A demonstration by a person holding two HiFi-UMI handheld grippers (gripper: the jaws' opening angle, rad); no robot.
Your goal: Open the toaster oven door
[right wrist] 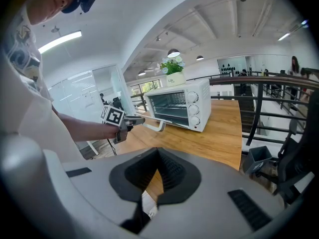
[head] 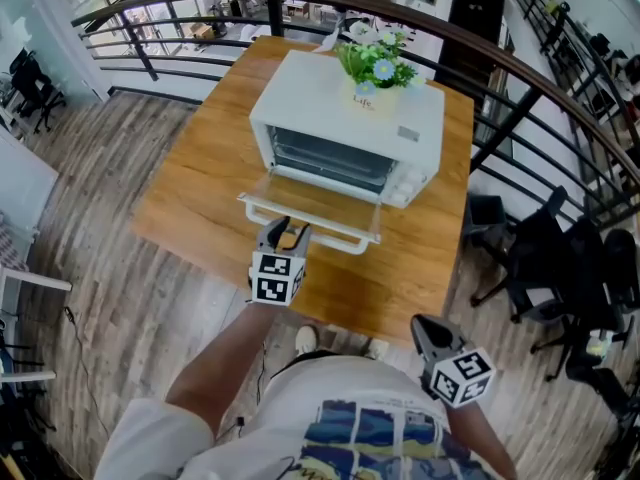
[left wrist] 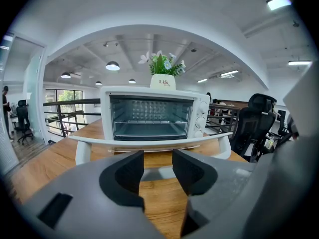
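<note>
Open mezzanine office, grey-brown plank floor (head: 120, 168), ringed by a black metal railing (head: 274, 16); black office chairs (head: 540, 238) beyond the far right side. Orange-brown wooden worktop (head: 200, 188) set corner-on, mostly bare, matte and dry-looking. White box-shaped toaster oven (head: 330, 93) near the worktop's middle, mouth towards the person, cavity and rack exposed. Glass door in a white frame (head: 310, 200) lying down flat in front of the mouth, so task judged as good as done. White bar handle (left wrist: 149, 142) along the door's free edge, long axis running side to side, square across the line of the left tongs (head: 288, 234). Left tongs just short of that handle at its middle, not touching, spread wide with only bare worktop showing through the gap. Handle straight ahead and a little above them. Right tongs (head: 425, 330) well back by the torso, pressed together on nothing, clearly the farther pair. Small cream pot of green artificial flowers (head: 372, 93) on the oven's top.
</note>
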